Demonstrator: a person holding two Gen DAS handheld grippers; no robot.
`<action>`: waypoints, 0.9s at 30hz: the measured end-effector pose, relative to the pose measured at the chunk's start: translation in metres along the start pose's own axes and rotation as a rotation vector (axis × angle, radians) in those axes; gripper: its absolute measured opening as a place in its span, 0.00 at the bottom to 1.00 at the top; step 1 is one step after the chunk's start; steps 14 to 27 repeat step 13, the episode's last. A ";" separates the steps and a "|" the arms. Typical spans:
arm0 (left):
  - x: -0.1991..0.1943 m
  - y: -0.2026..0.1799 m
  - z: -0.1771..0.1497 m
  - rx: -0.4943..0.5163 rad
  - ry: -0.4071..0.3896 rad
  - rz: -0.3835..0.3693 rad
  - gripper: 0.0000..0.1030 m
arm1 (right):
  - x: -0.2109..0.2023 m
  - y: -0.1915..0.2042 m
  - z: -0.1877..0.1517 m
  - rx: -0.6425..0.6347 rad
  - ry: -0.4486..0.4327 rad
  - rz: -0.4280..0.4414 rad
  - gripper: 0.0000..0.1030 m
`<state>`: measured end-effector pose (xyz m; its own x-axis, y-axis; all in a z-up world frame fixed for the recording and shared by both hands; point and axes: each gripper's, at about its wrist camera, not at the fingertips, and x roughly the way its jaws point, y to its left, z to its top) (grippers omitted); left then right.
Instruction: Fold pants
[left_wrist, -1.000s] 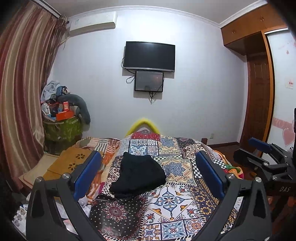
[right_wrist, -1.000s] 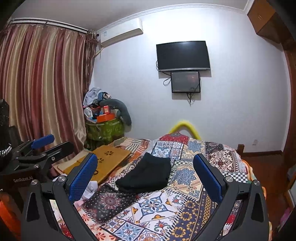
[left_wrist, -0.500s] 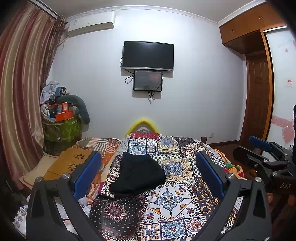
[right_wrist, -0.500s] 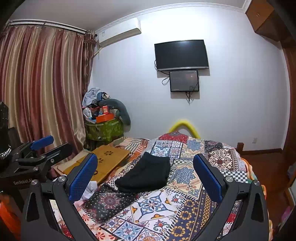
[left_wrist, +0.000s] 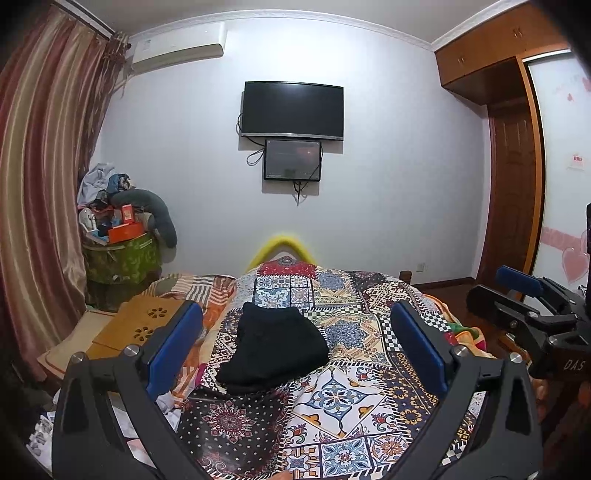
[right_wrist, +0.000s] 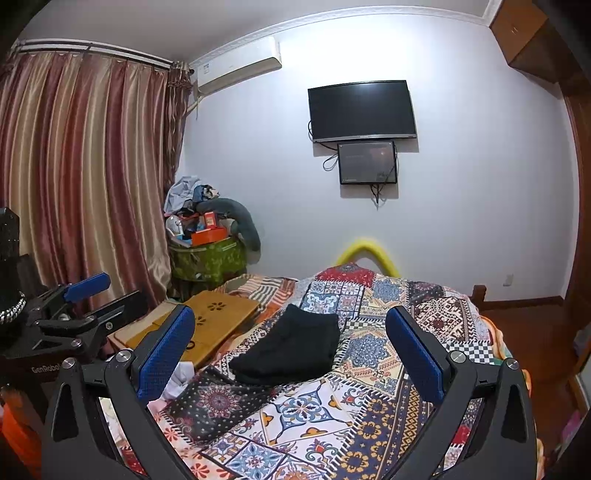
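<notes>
Black pants lie folded into a compact bundle on the patchwork bedspread, toward its left side. My left gripper is held well back from the bundle and above the bed, open, nothing between its blue pads. My right gripper is likewise open and empty, held back from the pants. Each gripper shows at the edge of the other's view: the right gripper on the right side, the left gripper on the left side.
A wooden lap desk lies at the bed's left edge. A green bin piled with clutter stands by the striped curtain. A TV hangs on the far wall; a wooden wardrobe is at the right.
Both views have shifted only slightly; the pants lie unchanged on the bed and both grippers stay open.
</notes>
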<state>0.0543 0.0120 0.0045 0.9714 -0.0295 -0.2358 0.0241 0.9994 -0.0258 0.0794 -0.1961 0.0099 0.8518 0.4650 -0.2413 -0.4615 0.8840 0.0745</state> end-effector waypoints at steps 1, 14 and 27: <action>0.000 -0.001 0.000 0.001 -0.001 0.000 1.00 | 0.000 0.000 0.000 0.001 0.001 0.001 1.00; -0.001 -0.003 0.000 0.012 0.009 -0.019 1.00 | 0.000 0.001 0.000 0.006 0.002 -0.001 1.00; -0.001 -0.003 0.000 0.012 0.009 -0.019 1.00 | 0.000 0.001 0.000 0.006 0.002 -0.001 1.00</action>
